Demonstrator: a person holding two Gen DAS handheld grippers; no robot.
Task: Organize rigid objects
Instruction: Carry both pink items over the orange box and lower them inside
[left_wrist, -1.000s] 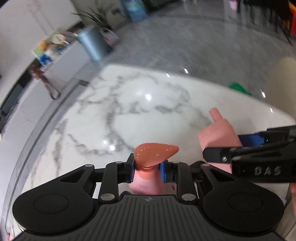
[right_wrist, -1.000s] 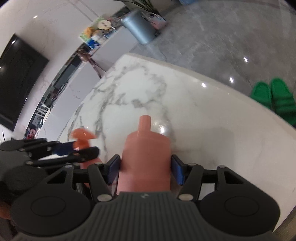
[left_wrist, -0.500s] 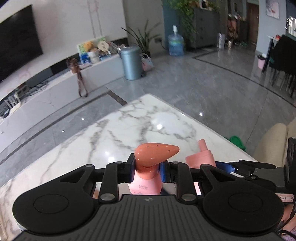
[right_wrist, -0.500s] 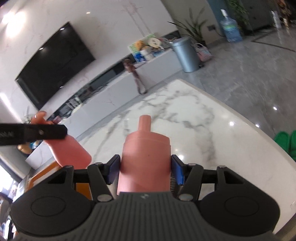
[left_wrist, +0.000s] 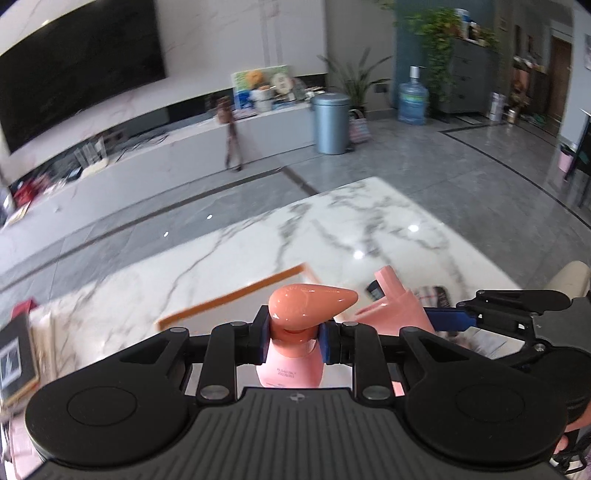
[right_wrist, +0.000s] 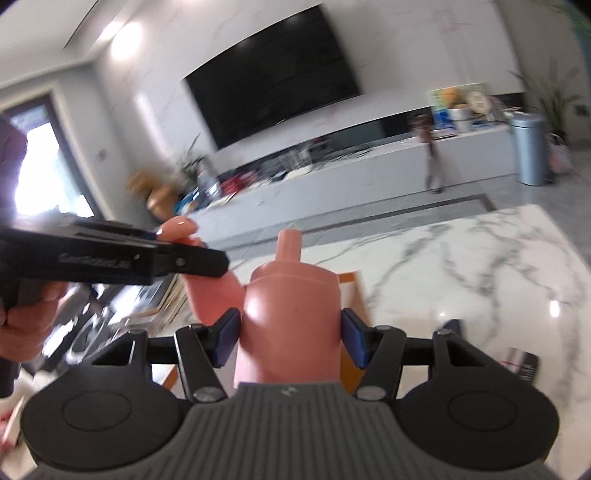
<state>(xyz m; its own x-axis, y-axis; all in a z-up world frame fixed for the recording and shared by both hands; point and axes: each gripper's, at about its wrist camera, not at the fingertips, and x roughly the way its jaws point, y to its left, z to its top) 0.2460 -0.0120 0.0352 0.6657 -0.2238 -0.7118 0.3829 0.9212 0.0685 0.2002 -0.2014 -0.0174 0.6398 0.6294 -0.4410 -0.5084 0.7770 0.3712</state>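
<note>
The left gripper (left_wrist: 294, 338) clamps its blue pads on the neck of a glossy pink plastic pump bottle (left_wrist: 291, 363), beneath its smooth teardrop-shaped orange nozzle; the right gripper (right_wrist: 291, 336) is closed on the shoulders of a matte pink plastic bottle with a short cylindrical spout (right_wrist: 291, 317); both bottles are held above a polished white marble table with grey veins (left_wrist: 332, 236), near an orange-edged tray (left_wrist: 229, 299).
</note>
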